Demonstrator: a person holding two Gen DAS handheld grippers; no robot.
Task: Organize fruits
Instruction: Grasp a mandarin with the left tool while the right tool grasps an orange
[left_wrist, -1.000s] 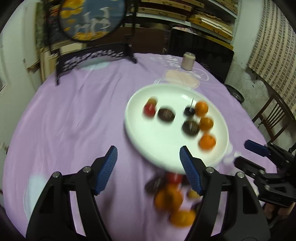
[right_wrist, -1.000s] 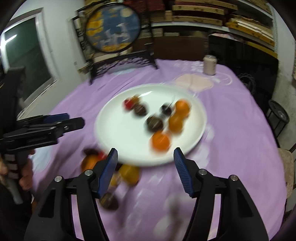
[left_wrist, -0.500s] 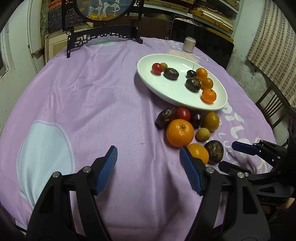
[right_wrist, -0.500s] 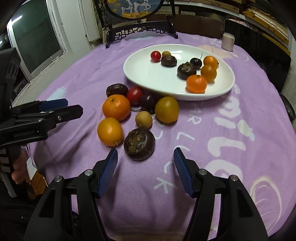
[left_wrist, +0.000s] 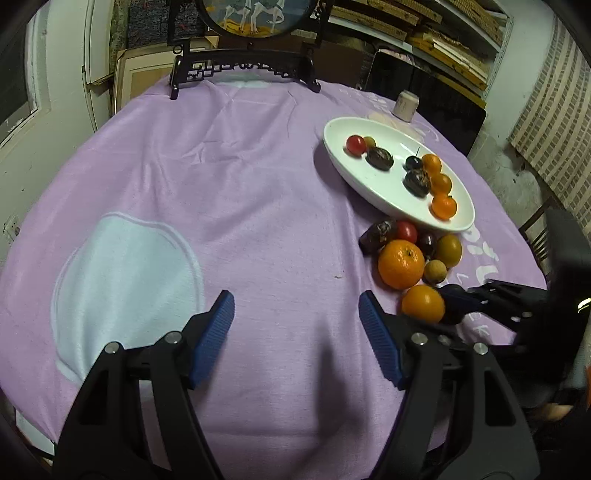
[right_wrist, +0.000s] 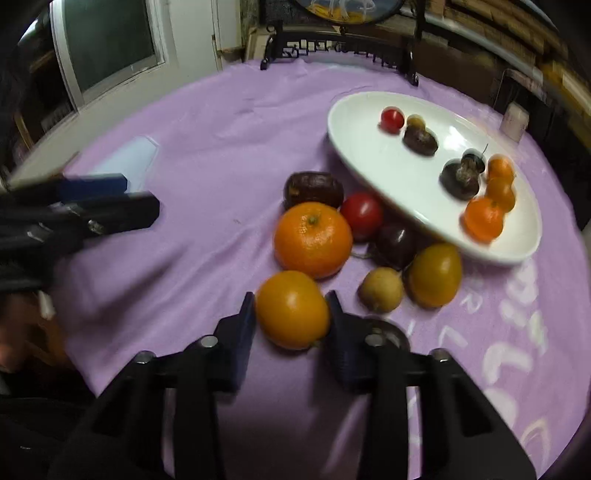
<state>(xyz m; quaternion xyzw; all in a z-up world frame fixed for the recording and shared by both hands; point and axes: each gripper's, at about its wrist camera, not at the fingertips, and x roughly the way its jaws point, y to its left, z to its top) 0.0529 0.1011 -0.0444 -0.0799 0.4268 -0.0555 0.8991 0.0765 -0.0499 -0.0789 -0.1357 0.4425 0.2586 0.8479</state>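
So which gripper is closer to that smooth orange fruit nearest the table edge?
Right. The right gripper has the smooth orange fruit between its fingers. The left gripper hangs open over bare purple cloth, off to the fruit's left.

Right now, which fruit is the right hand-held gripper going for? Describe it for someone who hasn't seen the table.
Find the white oval plate on the purple tablecloth; loose fruit clusters at its near edge. The target is the smooth orange fruit nearest the camera, between the right hand-held gripper fingers, smaller than the dimpled tangerine behind it.
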